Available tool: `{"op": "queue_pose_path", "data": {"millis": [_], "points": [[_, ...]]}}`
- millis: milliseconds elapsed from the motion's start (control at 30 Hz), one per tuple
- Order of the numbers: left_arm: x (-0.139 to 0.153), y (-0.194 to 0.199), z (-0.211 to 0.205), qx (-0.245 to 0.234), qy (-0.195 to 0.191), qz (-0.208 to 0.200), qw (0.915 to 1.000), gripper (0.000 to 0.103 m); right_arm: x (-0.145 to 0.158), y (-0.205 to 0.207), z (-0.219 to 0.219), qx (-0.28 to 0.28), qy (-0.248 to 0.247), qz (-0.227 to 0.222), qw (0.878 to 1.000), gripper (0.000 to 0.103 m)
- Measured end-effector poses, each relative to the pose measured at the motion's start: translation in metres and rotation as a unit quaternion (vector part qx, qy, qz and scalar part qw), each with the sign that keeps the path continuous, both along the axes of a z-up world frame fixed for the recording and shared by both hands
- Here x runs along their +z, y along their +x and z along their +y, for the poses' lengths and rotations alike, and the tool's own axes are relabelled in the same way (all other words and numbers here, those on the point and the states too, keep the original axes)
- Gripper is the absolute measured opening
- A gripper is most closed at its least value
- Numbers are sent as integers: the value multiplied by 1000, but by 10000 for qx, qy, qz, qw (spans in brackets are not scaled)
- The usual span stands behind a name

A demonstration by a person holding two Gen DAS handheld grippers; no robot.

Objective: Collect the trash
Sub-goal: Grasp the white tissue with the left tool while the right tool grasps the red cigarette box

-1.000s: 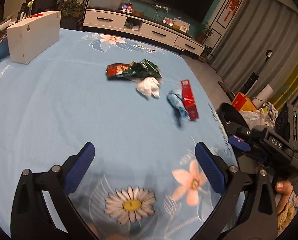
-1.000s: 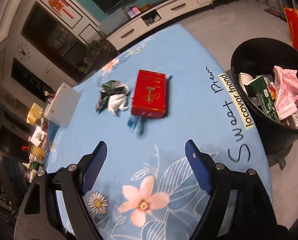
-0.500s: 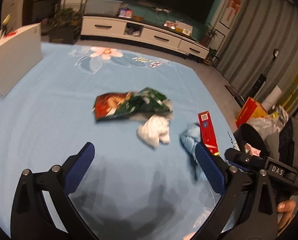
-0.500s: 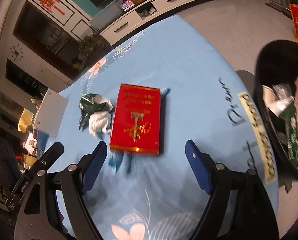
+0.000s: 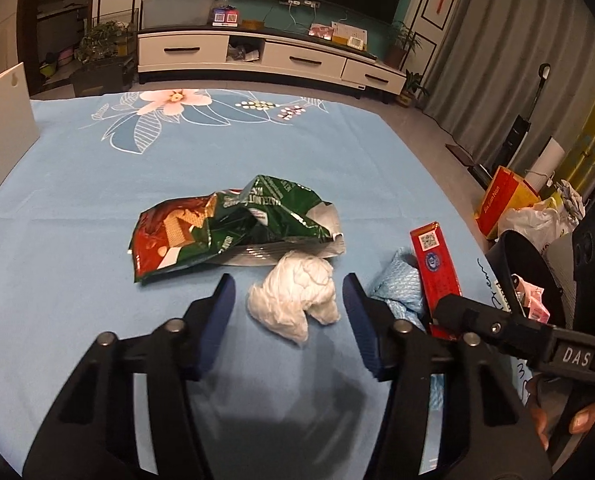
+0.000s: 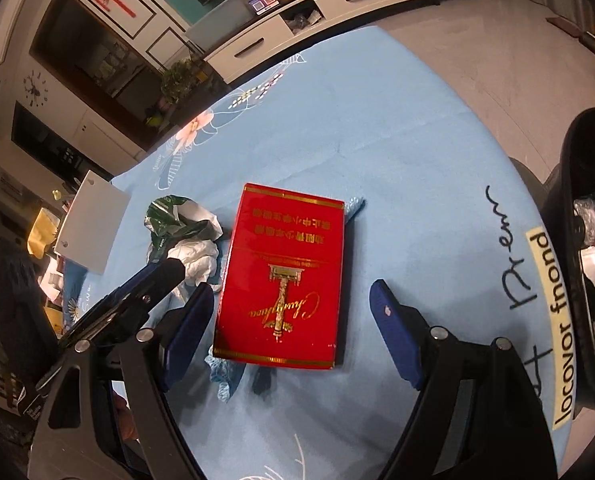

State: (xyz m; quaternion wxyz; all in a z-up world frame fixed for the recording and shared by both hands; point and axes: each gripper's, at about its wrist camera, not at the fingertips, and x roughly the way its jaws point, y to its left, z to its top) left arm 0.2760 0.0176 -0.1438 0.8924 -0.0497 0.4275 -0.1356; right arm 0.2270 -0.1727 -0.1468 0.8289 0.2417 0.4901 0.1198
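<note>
A crumpled white tissue (image 5: 295, 299) lies on the blue cloth between the tips of my open left gripper (image 5: 287, 300). Behind it lies a crumpled green and red snack wrapper (image 5: 225, 228). To its right a red carton (image 5: 435, 270) rests on a blue crumpled cloth (image 5: 399, 292). In the right wrist view the red carton (image 6: 283, 280) lies flat between the tips of my open right gripper (image 6: 289, 320), with the blue cloth (image 6: 223, 376) poking out under it. The tissue (image 6: 195, 260) and the wrapper (image 6: 169, 220) show to its left, beside the left gripper's finger (image 6: 153, 284).
A black trash bin (image 6: 585, 240) with wrappers inside stands off the table's right edge; it also shows in the left wrist view (image 5: 525, 268). A white box (image 6: 91, 232) stands at the far left of the table. Bags (image 5: 509, 204) lie on the floor.
Both grippers moved forward and down toward the trash. The left one now straddles the tissue, the right one straddles the red carton. The left gripper's opening narrowed.
</note>
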Motion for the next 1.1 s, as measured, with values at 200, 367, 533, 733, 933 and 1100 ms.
{"op": "queue_pose_path", "data": {"millis": [200,367,533,733,933,1100], "points": [[-10,4,-5,-114,84,94,9999,41,0,-1,7,75,-165,-24,9998,61],[-13,-3,-8,-237,74,88,9997,28,4,-8,10,48,-287,-143,9995,59],[-6,-22,-4,-192,3,62,9998,27,20,-26,3,-106,-273,-369,9989,59],[10,-53,6,58,79,60,9999,27,36,-57,-4,-104,-252,-484,9985,59],[30,-95,14,163,47,17,9999,27,48,-98,-5,-59,-316,-563,9979,59],[48,-124,16,136,7,-152,9998,27,56,-129,0,67,-592,-610,9964,59]]}}
